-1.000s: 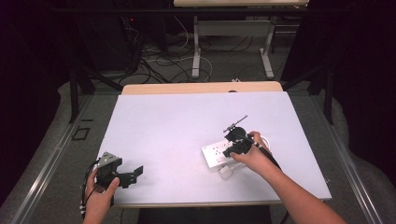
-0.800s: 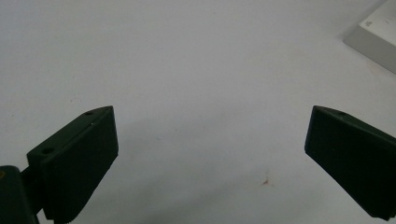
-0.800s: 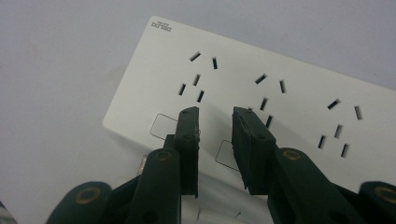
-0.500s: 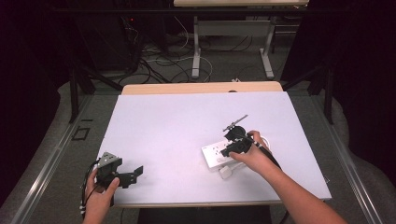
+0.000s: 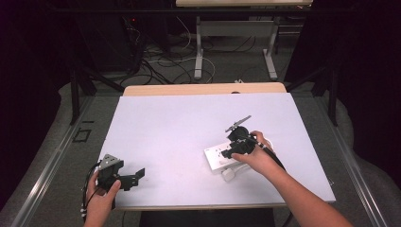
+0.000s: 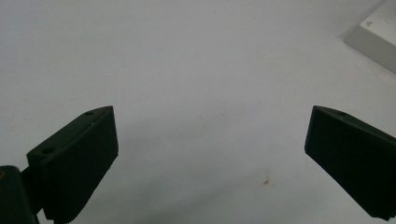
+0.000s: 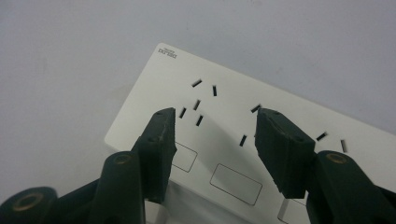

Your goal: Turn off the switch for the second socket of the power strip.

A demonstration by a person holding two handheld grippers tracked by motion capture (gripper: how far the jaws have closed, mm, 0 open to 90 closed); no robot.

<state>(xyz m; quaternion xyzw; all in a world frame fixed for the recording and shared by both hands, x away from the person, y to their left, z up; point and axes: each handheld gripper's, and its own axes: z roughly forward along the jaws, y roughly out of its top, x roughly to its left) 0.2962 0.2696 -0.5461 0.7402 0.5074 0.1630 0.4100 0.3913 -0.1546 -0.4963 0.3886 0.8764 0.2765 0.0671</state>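
Just hand-held gripper [image 7: 212, 126] over power strip [image 7: 261, 154]

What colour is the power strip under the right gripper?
White; the power strip shows best in the right gripper view.

We see a white power strip [image 5: 220, 156] lying flat on the white table [image 5: 179, 127], face up, toward the right front part, set at a slant to the front edge. Its top [image 7: 261, 140] shows slot sockets and rectangular buttons.
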